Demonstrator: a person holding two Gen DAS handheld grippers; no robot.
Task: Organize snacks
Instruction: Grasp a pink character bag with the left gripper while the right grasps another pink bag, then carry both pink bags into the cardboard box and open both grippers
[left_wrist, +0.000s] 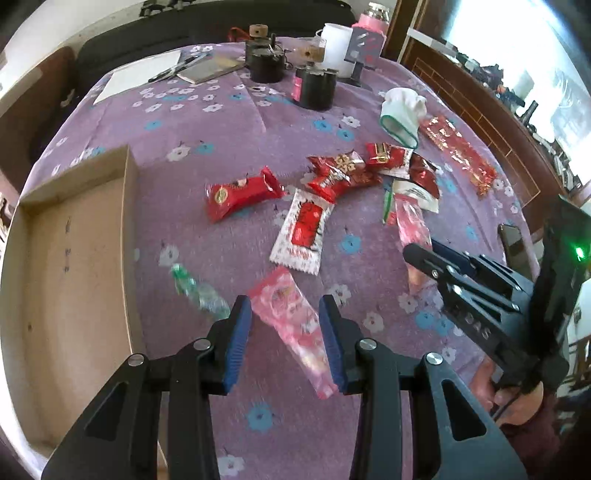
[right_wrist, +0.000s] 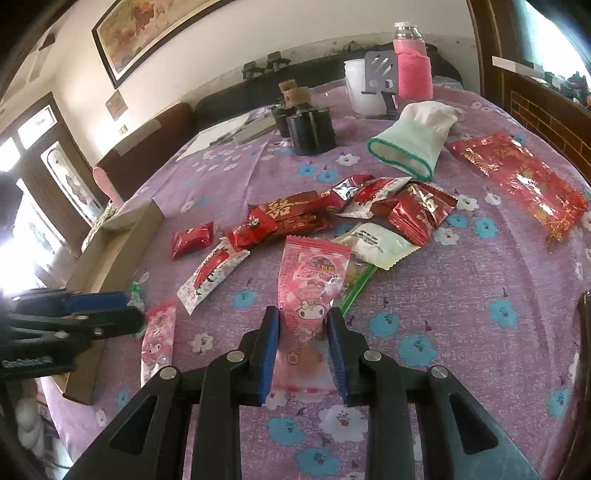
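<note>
While the left gripper (left_wrist: 284, 332) pinches a pink packet (left_wrist: 291, 325) beside the cardboard box (left_wrist: 74, 258) and the right gripper (right_wrist: 303, 347) pinches another pink packet (right_wrist: 310, 295) on the counter (right_wrist: 461, 295), each should be lifted clear before boxing.

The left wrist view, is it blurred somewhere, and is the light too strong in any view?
Left wrist view: the green candy and the near pink packet are smeared by motion, and the window at top right is overexposed. Right wrist view: sharp, with the doorway at left blown out white.
</note>
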